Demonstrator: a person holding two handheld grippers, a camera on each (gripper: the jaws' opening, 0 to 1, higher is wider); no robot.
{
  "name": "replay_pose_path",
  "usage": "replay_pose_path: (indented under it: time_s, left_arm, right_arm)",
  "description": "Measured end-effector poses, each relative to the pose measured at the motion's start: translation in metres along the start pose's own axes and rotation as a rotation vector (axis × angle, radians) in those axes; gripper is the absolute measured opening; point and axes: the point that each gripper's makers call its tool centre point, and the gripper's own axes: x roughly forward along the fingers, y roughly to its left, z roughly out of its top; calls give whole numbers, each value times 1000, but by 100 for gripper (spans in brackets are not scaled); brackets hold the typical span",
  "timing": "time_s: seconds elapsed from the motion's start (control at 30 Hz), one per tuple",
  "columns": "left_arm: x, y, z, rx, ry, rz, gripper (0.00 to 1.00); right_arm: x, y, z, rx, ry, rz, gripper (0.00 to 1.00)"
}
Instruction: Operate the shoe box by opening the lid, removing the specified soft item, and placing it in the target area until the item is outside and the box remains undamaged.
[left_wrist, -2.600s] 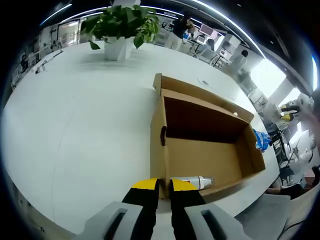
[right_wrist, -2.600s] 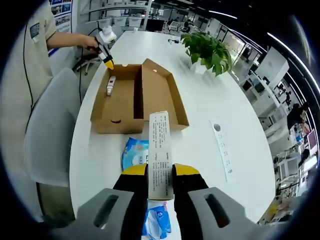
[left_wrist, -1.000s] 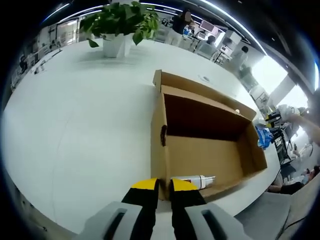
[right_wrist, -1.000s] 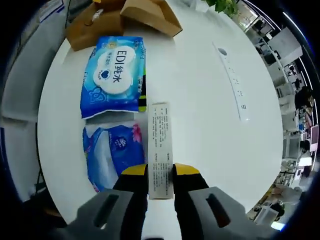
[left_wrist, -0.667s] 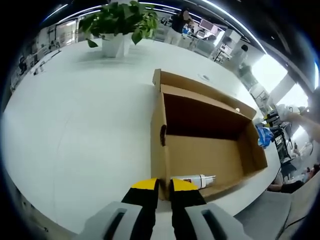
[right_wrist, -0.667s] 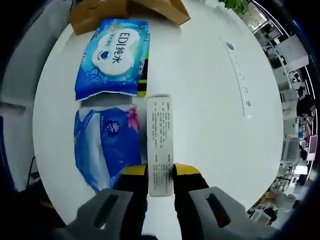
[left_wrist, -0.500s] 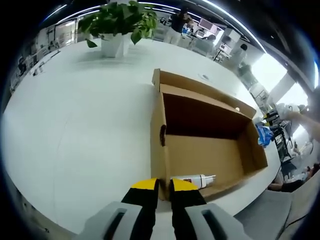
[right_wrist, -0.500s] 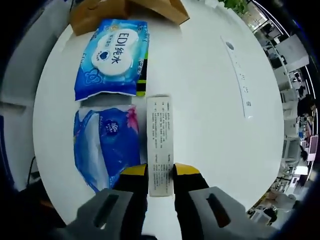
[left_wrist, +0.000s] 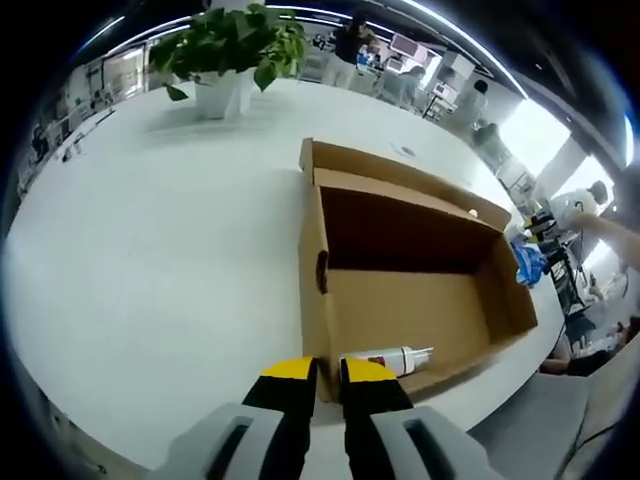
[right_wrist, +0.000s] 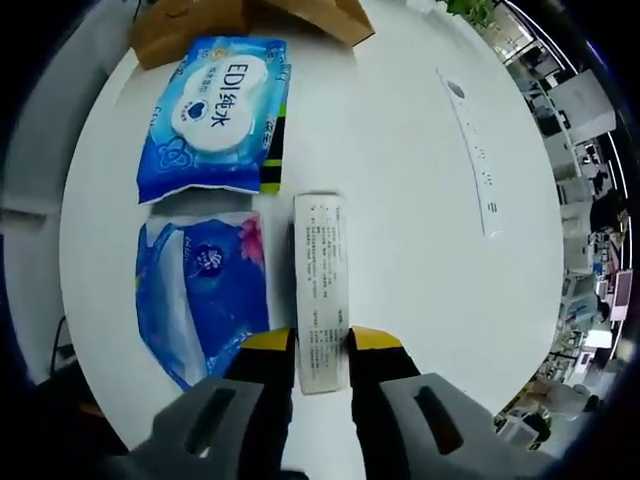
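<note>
An open cardboard shoe box (left_wrist: 420, 270) sits near one edge of a white counter (left_wrist: 150, 260), a small white bottle (left_wrist: 385, 357) lying inside. The left gripper (left_wrist: 325, 372) pinches the box's near wall. The right gripper (right_wrist: 320, 358) clamps a long white carton (right_wrist: 318, 285) beside two blue wipe packs (right_wrist: 215, 115) lying on the counter outside the box.

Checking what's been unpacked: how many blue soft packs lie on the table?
2. The light blue wipes pack lies nearer the shoe box; the darker blue pack lies beside the white carton. More may be out of frame.
</note>
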Motion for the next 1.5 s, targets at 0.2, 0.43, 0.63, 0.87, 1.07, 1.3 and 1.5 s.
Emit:
replay_pose_path:
  time_s: [0.2,0.43,0.63,0.87,1.07,1.3,1.5]
  left_arm:
    - [0,-1,1,37,4,10,9]
    - [-2,-2,3,107,1,23,15]
    - [-5,-2,5,176,-18,33,24]
    - [-13,-2,9,235,-42,52,31]
    - [-24,-7,18,310,-86,48,32]
    - [-32,-18,28,378,-119,14,35]
    - [-29,-30,31,469,-110,-29,39]
  right_arm:
    - [-10,-1,6,6,-16,-37,23]
    - [-27,-4,14,57,-54,-104,32]
    - [-47,5,37,155,-141,-133,37]
    - [-77,19,65,276,-248,-188,45]
    - [-99,42,85,350,-320,-222,54]
    - [-109,70,94,412,-361,-259,60]
    - [-116,92,98,498,-409,-291,63]
